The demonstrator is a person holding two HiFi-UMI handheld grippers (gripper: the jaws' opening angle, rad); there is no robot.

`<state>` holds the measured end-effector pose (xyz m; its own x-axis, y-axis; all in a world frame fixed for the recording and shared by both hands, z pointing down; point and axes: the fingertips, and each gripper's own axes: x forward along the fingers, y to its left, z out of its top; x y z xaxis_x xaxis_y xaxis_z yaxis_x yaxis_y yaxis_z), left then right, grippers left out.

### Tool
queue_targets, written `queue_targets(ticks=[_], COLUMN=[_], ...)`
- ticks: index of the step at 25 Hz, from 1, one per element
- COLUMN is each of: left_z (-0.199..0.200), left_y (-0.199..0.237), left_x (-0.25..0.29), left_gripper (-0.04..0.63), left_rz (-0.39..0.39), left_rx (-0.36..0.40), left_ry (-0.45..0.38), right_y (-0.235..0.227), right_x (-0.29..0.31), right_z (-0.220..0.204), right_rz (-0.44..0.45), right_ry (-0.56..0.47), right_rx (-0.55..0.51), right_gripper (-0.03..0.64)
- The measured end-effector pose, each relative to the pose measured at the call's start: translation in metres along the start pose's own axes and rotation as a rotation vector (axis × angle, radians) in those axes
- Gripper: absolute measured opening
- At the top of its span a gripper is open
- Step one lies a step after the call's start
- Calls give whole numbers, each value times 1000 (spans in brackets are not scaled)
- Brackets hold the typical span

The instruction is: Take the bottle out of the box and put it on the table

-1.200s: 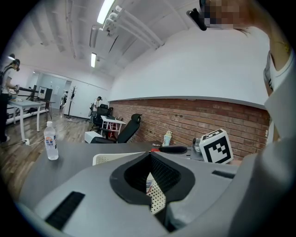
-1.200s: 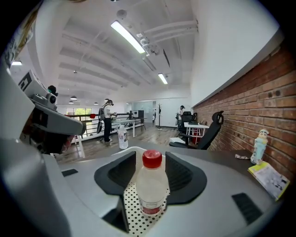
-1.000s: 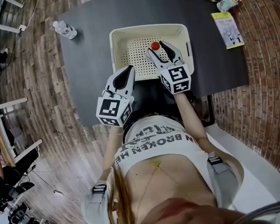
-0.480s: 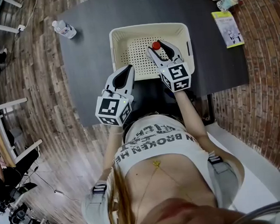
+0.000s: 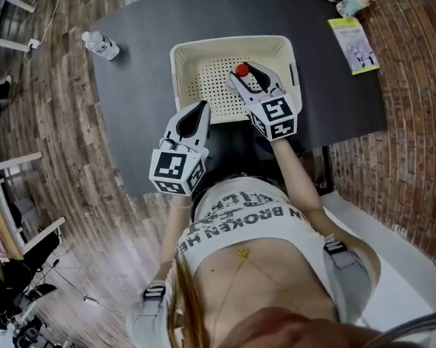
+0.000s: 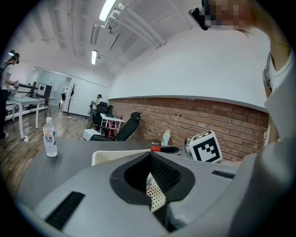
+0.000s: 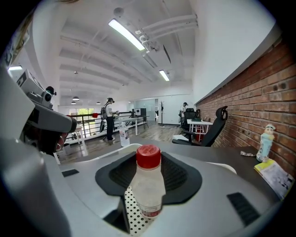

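A small clear bottle with a red cap (image 5: pixel 242 70) stands upright in the cream perforated box (image 5: pixel 184 60) on the dark table (image 5: pixel 138 101). My right gripper (image 5: pixel 246 73) reaches into the box over its near wall. Its jaws are closing with the bottle (image 7: pixel 148 185) between them, and a gap still shows on each side of the bottle. My left gripper (image 5: pixel 198 108) hovers over the table's near edge, just left of the box's near left corner. It is shut and holds nothing; in the left gripper view the box (image 6: pixel 104 156) lies just beyond its tips (image 6: pixel 150 157).
A second water bottle (image 5: pixel 101 45) stands at the table's far left corner. A yellow booklet (image 5: pixel 354 45) and a small figurine bottle (image 5: pixel 355 2) lie at the far right. A black chair sits under the table's near edge. Brick wall runs along the right.
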<state>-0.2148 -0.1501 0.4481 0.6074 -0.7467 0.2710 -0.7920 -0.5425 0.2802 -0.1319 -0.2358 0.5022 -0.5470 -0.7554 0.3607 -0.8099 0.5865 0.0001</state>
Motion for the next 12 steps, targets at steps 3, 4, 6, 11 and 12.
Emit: queue_targets(ticks=[3,4,6,11,12], left_z=[0,0,0,-2,-3], left_y=[0,0,-1,-3,-4], left_x=[-2,-2,-4,-5,-5], left_gripper=[0,0,0,0,0], left_rz=[1,2,4,3,2], left_rx=[1,1,1,2,2], left_ry=[-2,-3,-4,-4,-4], right_y=[3,4,6,7,6], right_x=[-2,-4,-8,-23,-26], right_z=[2,4,10,36,43], right_rz=[13,18,29,66,74], right_ry=[6,4,-4,-36,-45], right_rx=[-11,-15,-20,-21,-21], right_gripper=[158,158,158,156,156])
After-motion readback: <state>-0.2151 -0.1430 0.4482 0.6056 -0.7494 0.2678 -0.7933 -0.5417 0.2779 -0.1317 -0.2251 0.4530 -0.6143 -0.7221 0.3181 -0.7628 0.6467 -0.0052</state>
